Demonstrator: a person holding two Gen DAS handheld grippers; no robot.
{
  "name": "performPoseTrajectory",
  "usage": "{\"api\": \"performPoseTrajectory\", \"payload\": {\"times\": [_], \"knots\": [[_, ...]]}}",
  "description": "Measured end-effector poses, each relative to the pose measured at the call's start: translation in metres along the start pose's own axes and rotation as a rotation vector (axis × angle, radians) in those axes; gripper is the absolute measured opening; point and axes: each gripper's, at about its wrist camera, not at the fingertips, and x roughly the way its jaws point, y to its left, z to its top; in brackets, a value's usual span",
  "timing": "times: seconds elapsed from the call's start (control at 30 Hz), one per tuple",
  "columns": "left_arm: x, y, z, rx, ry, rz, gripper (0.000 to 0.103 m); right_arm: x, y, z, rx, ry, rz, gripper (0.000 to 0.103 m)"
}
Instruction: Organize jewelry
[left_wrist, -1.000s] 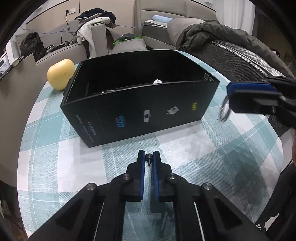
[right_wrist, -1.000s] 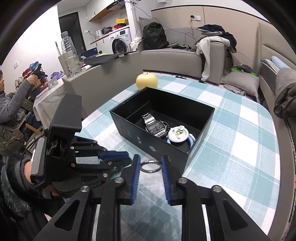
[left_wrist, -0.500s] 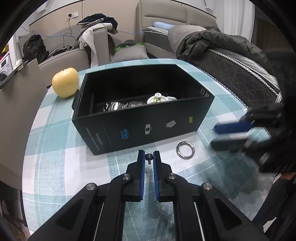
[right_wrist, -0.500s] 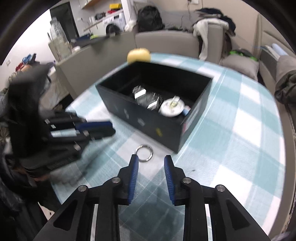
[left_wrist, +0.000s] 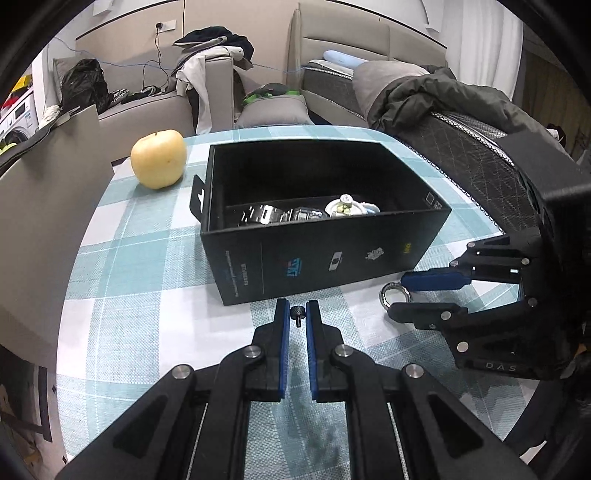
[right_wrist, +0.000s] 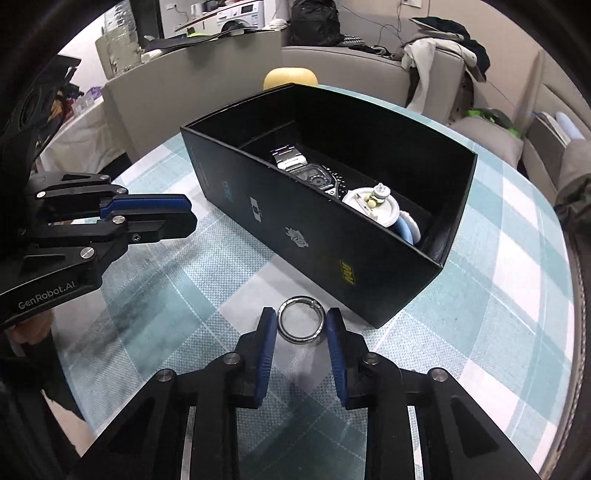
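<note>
A silver ring (right_wrist: 301, 324) lies flat on the checked tablecloth in front of the black box (right_wrist: 280, 218). My right gripper (right_wrist: 300, 325) is open with a finger on each side of the ring, low at the cloth. The ring (left_wrist: 394, 295) and the right gripper (left_wrist: 410, 295) also show in the left wrist view. My left gripper (left_wrist: 297, 315) is shut on a small dark stud (left_wrist: 297, 314) and hovers before the box (left_wrist: 332, 258). Inside the box lie a steel watch (right_wrist: 310, 173) and a white and blue piece (right_wrist: 376, 208).
A yellow apple (left_wrist: 159, 158) sits on the table behind the box's left corner. The round table's edge curves close on the right (right_wrist: 554, 258). Sofas, a bed and clothes lie beyond the table. The left gripper (right_wrist: 110, 221) is at the left of the right wrist view.
The ring left the right gripper and now lies on the cloth. The right gripper came back down and brackets it, open. The left gripper rose slightly, still holding the stud.
</note>
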Motion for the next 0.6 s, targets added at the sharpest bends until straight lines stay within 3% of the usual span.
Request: {"api": "performPoseTrajectory", "payload": {"times": [0.6], "knots": [[-0.006,-0.003,0.003,0.012,-0.041,0.012,0.004,-0.029,-0.004,0.001,0.013,-0.087,0.068,0.026]]}}
